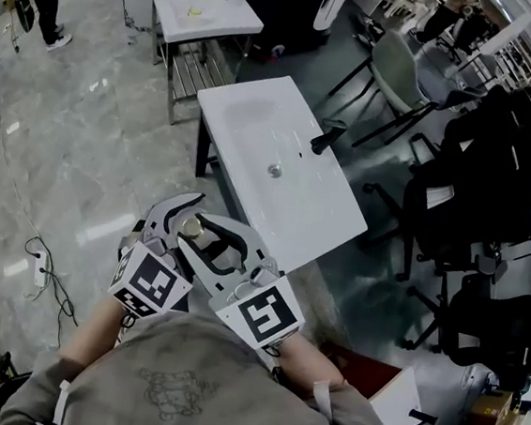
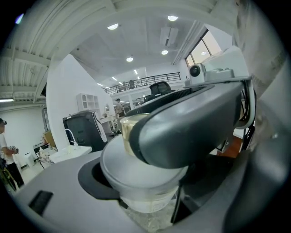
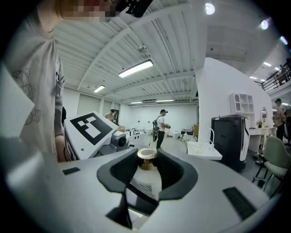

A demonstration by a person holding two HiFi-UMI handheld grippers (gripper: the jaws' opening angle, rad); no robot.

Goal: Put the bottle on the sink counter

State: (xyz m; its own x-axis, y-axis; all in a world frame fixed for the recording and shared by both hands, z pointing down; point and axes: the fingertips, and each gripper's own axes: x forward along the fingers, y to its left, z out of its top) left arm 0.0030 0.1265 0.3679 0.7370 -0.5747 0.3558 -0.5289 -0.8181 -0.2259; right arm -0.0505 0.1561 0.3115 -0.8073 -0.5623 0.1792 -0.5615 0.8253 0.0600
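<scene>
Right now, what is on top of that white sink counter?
Only its black tap and the drain show on the counter. The bottle is not there: the left tongs and right tongs hold it short of the near edge, covering a bit of that corner.

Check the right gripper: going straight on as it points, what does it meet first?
The bottle, already clamped in the right gripper. Beyond it, the line looks free over open floor toward a distant standing person, though depth there is hard to judge.
</scene>
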